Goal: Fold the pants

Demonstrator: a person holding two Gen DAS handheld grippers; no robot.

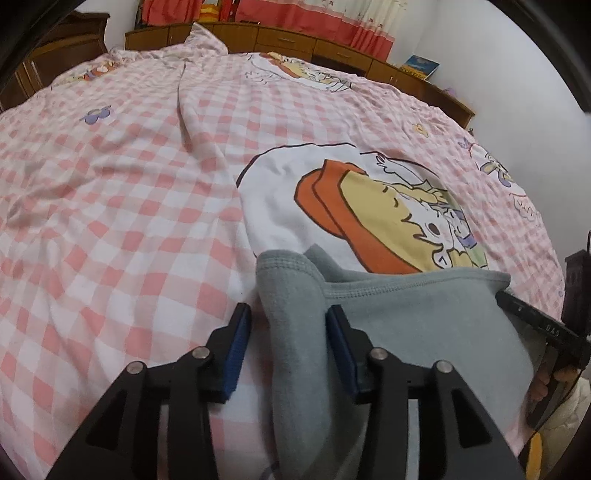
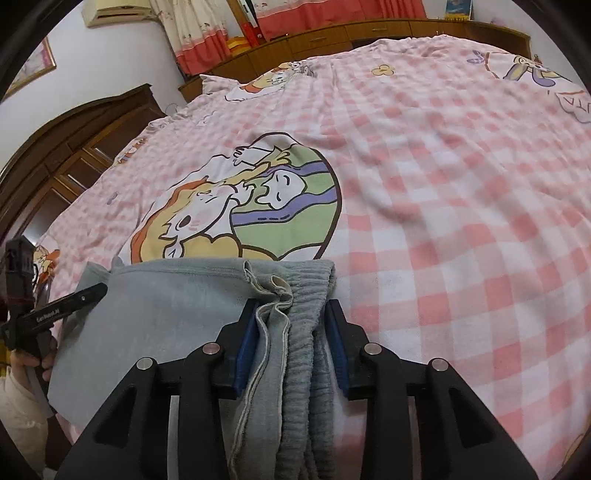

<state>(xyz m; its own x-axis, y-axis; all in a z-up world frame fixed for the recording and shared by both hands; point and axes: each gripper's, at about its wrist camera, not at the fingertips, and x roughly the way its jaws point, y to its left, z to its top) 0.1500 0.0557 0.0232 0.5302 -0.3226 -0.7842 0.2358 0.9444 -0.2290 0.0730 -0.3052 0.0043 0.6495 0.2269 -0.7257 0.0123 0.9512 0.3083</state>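
Grey pants (image 1: pixel 406 332) lie folded on the pink checked bed cover (image 1: pixel 129 221), with their far edge over a cartoon print. My left gripper (image 1: pixel 288 310) is open astride the left folded edge, and a gap shows beside its left pad. In the right wrist view the pants (image 2: pixel 166 314) end in a ribbed waistband (image 2: pixel 310 295) bunched with a hemmed edge. My right gripper (image 2: pixel 292 302) is open with that bunch loose between its blue pads. Each view shows one of the other gripper's fingers (image 1: pixel 535 325) (image 2: pixel 66 302) at the pants' opposite side.
The bed cover (image 2: pixel 461 221) spreads wide beyond the pants, with a long crease (image 1: pixel 188 122) running away. Low wooden cabinets (image 1: pixel 295 40) and red curtains (image 1: pixel 295 14) line the far wall. A dark wardrobe (image 2: pixel 74 147) stands to the left. A hand in a pale sleeve (image 2: pixel 22 387) holds the other tool.
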